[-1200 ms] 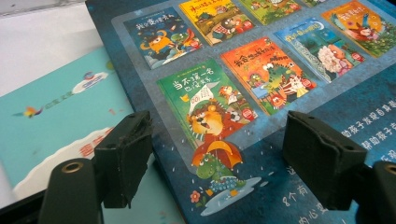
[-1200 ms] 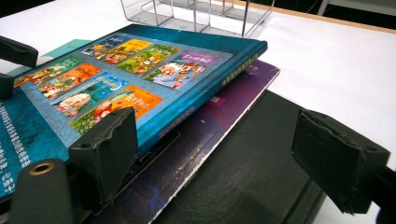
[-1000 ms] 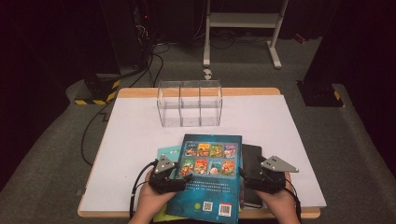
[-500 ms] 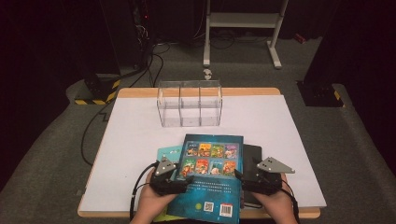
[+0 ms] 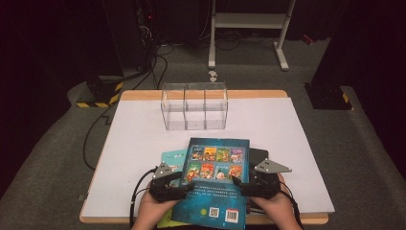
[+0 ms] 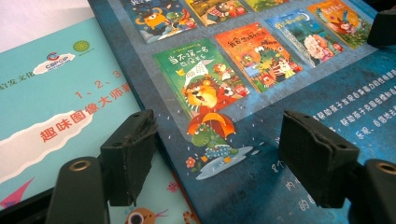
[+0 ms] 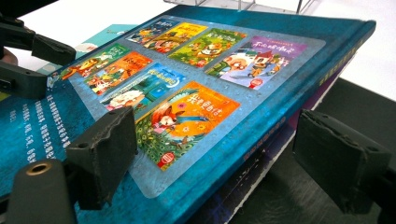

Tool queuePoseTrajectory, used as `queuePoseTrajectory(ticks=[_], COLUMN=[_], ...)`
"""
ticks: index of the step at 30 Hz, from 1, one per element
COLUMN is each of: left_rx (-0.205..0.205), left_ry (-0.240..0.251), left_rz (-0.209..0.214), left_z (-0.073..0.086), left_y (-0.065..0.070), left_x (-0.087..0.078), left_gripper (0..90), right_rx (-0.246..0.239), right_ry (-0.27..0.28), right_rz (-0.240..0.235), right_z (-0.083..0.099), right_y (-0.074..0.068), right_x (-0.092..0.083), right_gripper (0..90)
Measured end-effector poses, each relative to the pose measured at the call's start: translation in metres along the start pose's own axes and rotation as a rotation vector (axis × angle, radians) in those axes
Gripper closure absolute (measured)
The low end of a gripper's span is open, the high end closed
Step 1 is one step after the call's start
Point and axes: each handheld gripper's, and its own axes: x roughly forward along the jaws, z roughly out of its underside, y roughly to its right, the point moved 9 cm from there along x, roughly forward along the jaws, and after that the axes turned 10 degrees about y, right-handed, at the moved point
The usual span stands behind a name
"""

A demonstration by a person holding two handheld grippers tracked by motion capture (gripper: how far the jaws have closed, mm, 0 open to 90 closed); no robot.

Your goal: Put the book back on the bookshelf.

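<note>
With both tongs, left [image 5: 184, 188] and right [image 5: 238, 184], gaping unclamped astride the dark-blue hardcover picture book [image 5: 215, 182] at the counter's [image 5: 297, 143] near edge, closing crookedly could shove it off the teal paperback [image 5: 171, 159] beneath.

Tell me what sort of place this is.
Probably a lab or studio set up for recording, not a home: a white-topped table stands on grey carpet, dark equipment with trailing cables sits behind it, and a metal stand rises at the back.

The dark-blue picture book [image 7: 243, 93] has a glossy, smooth cover. The clear organizer box [image 5: 194, 106] looks like transparent plastic. The table [image 5: 287, 93] has a wooden edge under matt white paper.
</note>
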Motion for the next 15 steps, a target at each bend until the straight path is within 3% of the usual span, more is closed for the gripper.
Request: queuePoseTrajectory(ticks=[15], left_rx=[0.017], left_ry=[0.005], left_rz=[0.014], left_z=[0.0015], left_y=[0.0096], left_x=[0.0060], left_gripper=[27.6], right_rx=[0.045], right_ry=[-0.008], right_rz=[0.007], right_z=[0.0021], right_y=[0.0055], right_x=[-0.0043], right_gripper=[13.0])
